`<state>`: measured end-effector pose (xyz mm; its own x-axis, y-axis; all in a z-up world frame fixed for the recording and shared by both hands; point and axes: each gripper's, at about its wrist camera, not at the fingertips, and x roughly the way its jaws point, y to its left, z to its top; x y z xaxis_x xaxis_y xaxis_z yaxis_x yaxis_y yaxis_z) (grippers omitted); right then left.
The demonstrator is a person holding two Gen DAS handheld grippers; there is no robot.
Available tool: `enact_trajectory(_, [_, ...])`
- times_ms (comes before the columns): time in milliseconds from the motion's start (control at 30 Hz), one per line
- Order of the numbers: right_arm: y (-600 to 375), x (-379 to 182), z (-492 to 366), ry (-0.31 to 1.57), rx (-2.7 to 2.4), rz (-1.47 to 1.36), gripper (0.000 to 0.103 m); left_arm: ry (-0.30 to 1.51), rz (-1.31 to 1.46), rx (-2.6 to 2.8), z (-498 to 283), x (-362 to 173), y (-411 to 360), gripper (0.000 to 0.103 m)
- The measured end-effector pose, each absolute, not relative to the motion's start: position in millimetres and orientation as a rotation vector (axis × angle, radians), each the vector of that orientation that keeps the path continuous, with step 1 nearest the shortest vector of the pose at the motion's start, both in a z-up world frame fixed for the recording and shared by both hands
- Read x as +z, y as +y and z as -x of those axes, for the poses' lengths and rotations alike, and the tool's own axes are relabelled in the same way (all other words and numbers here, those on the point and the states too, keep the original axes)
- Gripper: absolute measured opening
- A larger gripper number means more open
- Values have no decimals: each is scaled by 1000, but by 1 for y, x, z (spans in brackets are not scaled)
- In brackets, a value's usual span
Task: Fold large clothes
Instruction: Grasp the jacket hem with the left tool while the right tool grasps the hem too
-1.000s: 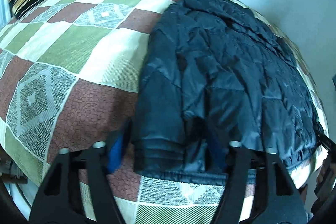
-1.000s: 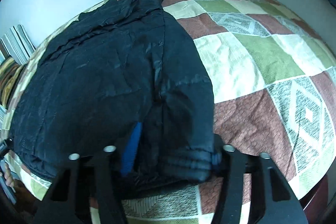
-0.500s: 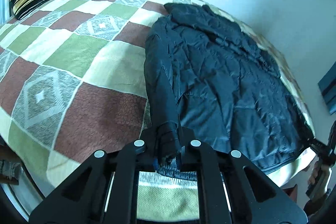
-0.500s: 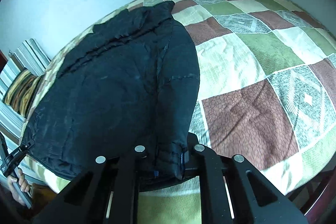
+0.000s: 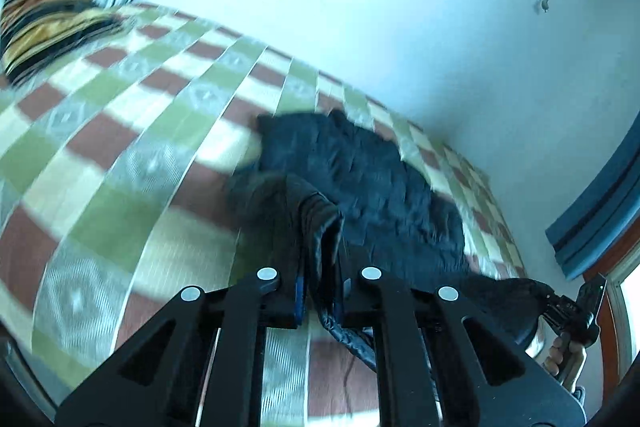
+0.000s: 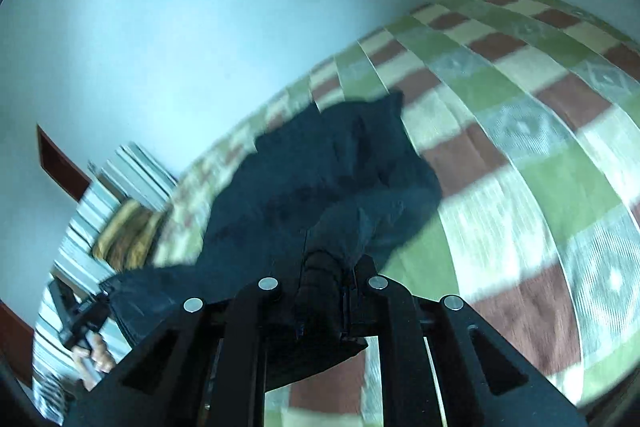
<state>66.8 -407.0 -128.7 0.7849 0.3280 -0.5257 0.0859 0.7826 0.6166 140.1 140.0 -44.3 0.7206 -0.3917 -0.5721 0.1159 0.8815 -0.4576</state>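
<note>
**Both claws pinch the jacket's near end**

Left claw [image 5: 320, 291] is squeezed narrow on a dark cuff, w/ a fold of the coat sticking up between its fingers [image 5: 288, 303]. Right claw [image 6: 322, 301] is squeezed narrow too, w/ a bunched dark cuff jammed in the gap. In the left view the right claw [image 5: 568, 311] also shows far off at the right edge, a hand [image 5: 560, 355] on its grip, gripping the other near corner. In the right view the left claw [image 6: 86, 315] shows at the left edge, same way.

The jacket [image 5: 360, 187] is dark blue & puffy. Near end is lifted off the bed by both claws. Far end lies on the bed. Its long way runs from the claws out toward the wall [image 5: 360, 7], far tip pointing at the wall.

Bed cover [image 5: 100, 147] has green, red-brown & cream squares. Striped pillow [image 5: 44, 11] sits at the far left corner. Pics are blurry, so small bits are hard to tell.
</note>
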Motion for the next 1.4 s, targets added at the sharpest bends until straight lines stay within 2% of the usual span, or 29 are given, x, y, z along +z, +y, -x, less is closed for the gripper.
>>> enact_trajectory(367, [-435,-108,-239,671,112,-721,12,724,419,-183,-325,-37,123,10])
enact_trajectory(767, [-450,-187,-388,856,-12,-729,12,879,268,-33,-477,-115,89,10])
enact_trajectory(1133, [-446,-235,-438,934,-51,-672,13,940,145,34,-526,-171,71,11])
enact_trajectory(1267, [-447,-237,-439,925,-25,-687,19,938,139,31,-527,-176,68,13])
enact_trajectory(1367, [-451,-230,-433,902,-5,-704,26,922,153,-3,-522,-168,71,21])
enact_trajectory(1400, [-453,-226,-430,890,-2,-711,28,918,164,-18,-519,-164,73,28])
